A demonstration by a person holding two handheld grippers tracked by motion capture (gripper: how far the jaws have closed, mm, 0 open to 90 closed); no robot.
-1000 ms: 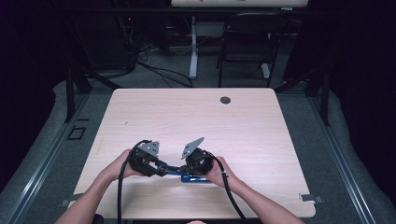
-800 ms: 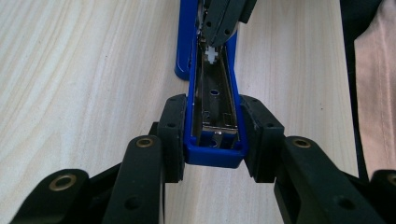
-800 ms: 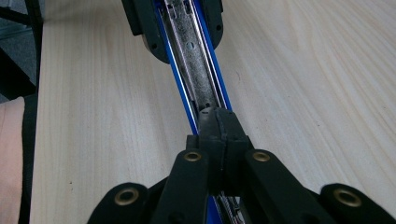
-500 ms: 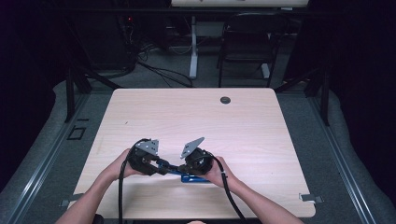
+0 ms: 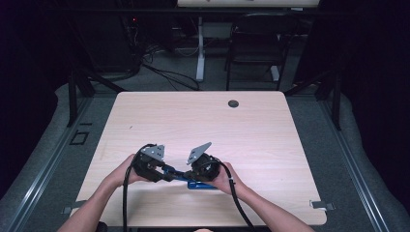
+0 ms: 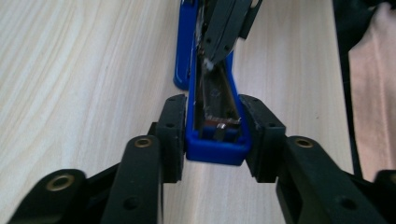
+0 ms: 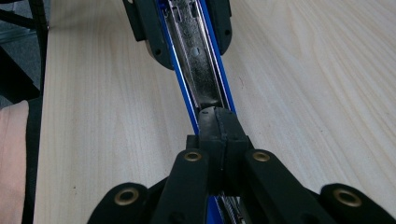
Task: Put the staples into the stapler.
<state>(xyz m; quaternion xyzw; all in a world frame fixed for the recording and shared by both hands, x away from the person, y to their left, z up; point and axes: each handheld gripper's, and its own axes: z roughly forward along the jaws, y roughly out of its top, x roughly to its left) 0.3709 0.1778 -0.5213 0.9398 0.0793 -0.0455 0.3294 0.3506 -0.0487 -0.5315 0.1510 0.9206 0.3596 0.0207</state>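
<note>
Stapler (image 5: 186,180), blue, lies opened near the front edge of the desk (image 5: 251,140), between the two hands. In the left gripper view its blue magazine (image 6: 215,116) is an open trough with a squared-off end, showing a shiny metal channel and a small pusher block just inside that end; a second blue part (image 6: 184,44) rests on the wood to one side. In the right gripper view the same channel (image 7: 196,51) runs away as a bright steel strip with slots and a hole, edged by thin blue walls. Left tool (image 6: 215,140) clamps the magazine's end, its pads pressing on both blue sides; its jaws have just been easing open slightly with the magazine between them. Right tool (image 7: 218,122) is fully closed, its tips meeting over the channel and touching its metal. Pale wood grain surrounds everything, and a dark round grommet (image 5: 233,103) sits near the far edge.
</note>
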